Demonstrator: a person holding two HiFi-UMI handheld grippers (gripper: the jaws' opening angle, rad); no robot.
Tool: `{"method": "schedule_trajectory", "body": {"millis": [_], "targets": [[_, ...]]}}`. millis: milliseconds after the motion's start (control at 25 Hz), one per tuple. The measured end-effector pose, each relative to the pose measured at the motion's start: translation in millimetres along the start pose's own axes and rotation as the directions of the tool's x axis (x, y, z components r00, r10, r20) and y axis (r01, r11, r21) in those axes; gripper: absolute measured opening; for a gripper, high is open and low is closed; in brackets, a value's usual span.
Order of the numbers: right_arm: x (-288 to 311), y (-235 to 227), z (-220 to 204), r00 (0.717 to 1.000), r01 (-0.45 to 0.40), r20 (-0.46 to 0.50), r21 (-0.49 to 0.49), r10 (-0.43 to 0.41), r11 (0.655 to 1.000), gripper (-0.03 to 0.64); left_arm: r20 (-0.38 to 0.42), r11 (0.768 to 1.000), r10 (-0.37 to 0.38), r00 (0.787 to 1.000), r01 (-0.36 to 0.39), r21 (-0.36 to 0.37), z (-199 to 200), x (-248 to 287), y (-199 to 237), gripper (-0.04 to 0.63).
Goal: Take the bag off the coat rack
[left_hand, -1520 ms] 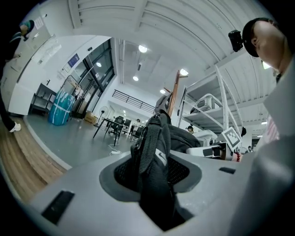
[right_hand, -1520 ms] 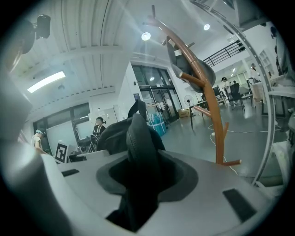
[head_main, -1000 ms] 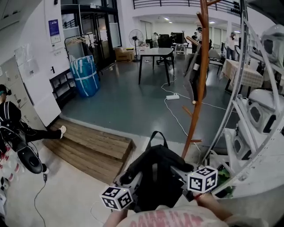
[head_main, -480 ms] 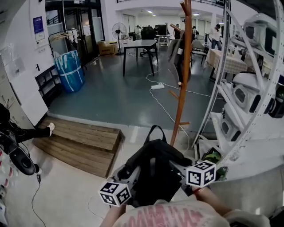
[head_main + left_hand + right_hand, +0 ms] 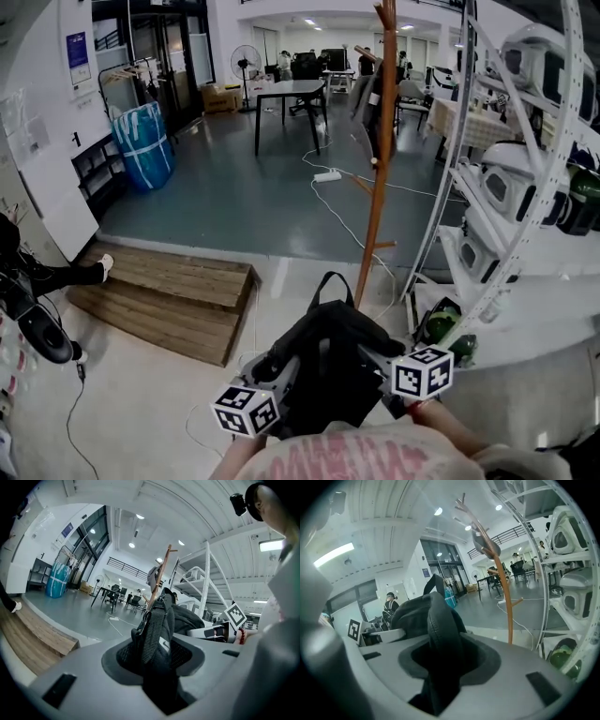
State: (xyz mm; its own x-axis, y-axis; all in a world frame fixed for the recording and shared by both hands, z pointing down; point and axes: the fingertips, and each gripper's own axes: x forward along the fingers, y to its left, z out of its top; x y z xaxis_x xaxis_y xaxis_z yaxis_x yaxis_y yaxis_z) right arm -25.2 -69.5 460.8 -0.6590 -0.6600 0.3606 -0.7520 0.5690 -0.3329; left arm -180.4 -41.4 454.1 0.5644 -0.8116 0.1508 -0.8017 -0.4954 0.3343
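Already off coat rack, bag in left gripper, right gripper, floor ahead

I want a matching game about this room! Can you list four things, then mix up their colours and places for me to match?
Things:
1. bag
2. coat rack
3. table
4. wrapped bundle

Descriptions:
A. blue, at the left side of the room
B. black, clamped in the jaws of the left gripper and the right gripper
C. tall and brown, standing just behind the bag
D. dark, far across the room

Pairs: 1-B, 2-C, 3-D, 4-A
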Motion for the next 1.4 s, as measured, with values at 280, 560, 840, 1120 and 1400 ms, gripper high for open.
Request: {"method": "schedule_trajectory", "body": {"millis": [280, 560, 840, 1120, 1400], "targets": [[-4, 20, -23, 0.999, -0.007, -0.035, -0.007, 0.007, 1.0, 0.132, -0.007, 1.0, 0.011, 1.0, -0.011, -0.016, -14, -26, -4, 0.13], [-11, 38, -37, 0.999, -0.006, -0.05, -0.03, 0.005, 1.0, 0.13, 0.003, 1.0, 0.013, 1.0, -0.013, 0.001, -17, -47, -11, 0.13], [-26, 40, -51, 0.999, 0.009, -0.044, -0.026, -0.011, 1.0, 0.127, -0.016, 1.0, -0.005, 1.0, 0.005, -0.009, -30, -57, -23, 0.13], [-33, 45, -66, 0.999, 0.02, -0.046, -0.006, -0.02, 1.0, 0.124, -0.022, 1.0, -0.021, 1.0, 0.021, -0.006, -40, -66, -27, 0.13], [-35, 51, -75, 0.997, 0.031, -0.07, -0.009, -0.032, 0.999, 0.124, -0.026, 0.999, -0.035, 0.999, 0.034, -0.029, -48, -75, -27, 0.127]]}}
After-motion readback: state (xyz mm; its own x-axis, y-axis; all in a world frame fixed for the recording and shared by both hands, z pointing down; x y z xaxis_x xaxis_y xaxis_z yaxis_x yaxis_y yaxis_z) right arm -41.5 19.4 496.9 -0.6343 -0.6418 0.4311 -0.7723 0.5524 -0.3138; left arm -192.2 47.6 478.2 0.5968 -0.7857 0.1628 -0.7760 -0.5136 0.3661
